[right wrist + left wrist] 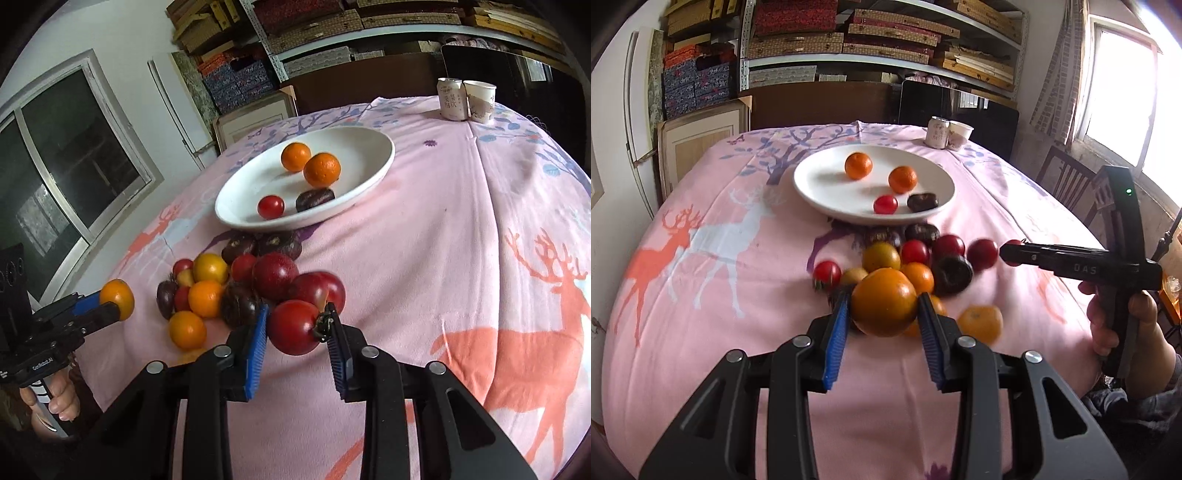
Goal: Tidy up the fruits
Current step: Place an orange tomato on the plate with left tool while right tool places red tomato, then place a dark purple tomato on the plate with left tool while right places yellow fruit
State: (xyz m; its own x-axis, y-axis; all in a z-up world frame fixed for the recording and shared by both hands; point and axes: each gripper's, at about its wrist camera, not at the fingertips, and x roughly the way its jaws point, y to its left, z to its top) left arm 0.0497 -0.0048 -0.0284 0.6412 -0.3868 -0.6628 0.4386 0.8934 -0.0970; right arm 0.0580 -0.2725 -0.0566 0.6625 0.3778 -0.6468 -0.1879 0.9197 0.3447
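Note:
My left gripper (883, 314) is shut on a yellow-orange tomato (884, 302), held above the near side of the fruit pile (912, 262); it also shows in the right wrist view (117, 298). My right gripper (297, 326) is shut on a red tomato (293, 326) at the pile's right edge; its tip shows in the left wrist view (1012, 253). A white plate (820, 184) behind the pile holds two oranges (858, 165), a red tomato (885, 204) and a dark purple fruit (922, 202).
A can (937, 132) and a paper cup (959, 134) stand at the table's far edge. A wooden chair (1067, 181) stands at the right. Shelves of boxes (849, 37) fill the back wall. The pink deer-print cloth (701, 258) covers the table.

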